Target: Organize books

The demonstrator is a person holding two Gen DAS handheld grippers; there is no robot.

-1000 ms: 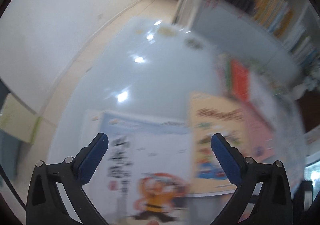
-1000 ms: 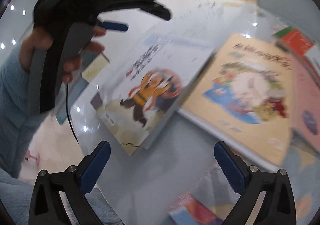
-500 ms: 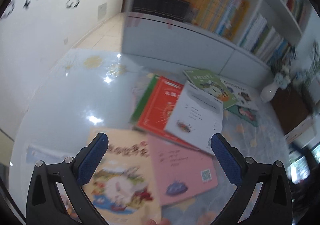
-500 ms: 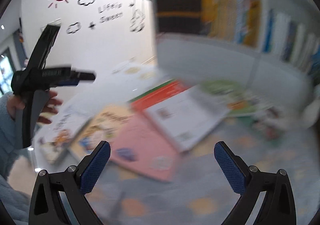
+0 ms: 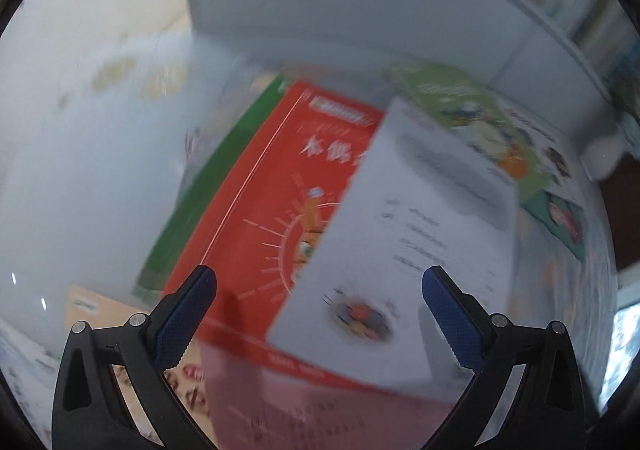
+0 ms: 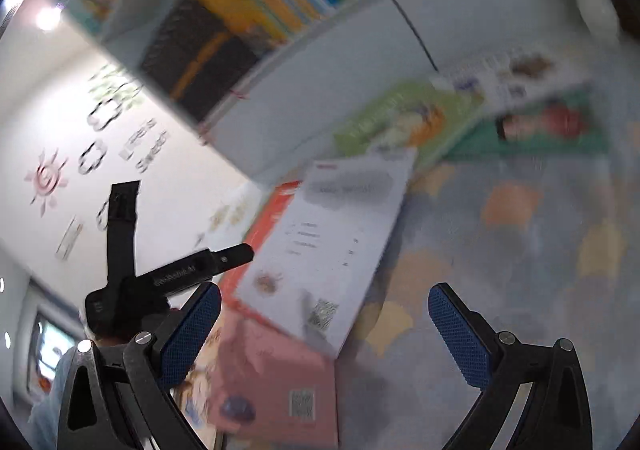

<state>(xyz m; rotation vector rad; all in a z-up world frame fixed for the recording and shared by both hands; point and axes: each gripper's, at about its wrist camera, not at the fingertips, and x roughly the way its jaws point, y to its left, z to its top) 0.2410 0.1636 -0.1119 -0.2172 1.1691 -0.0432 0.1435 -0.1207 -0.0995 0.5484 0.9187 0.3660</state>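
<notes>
two open grippers, one white book on top of the pile

your left gripper (image 5: 319, 292) hangs over the overlapping books with its fingers spread wide and nothing between them. the white book (image 5: 404, 262) lies straight ahead of it, topmost in the pile, covering the right part of the red book (image 5: 272, 205); a green book (image 5: 208, 185) shows as a strip along the red one's left edge, and a pink book (image 5: 304, 406) sits nearest you, under the white one's near corner. the white book's long axis runs away from you and tilts right, so its near short edge faces the left fingers almost square.

your right gripper (image 6: 324, 308) is likewise released and empty. from its view the white book (image 6: 324, 250) lies ahead and a little left, its near corner between the fingers, over the tablecloth (image 6: 520, 270).

both are close; the left looks better lined up, i judge. motion blur hides how far the corner overhangs.
</notes>
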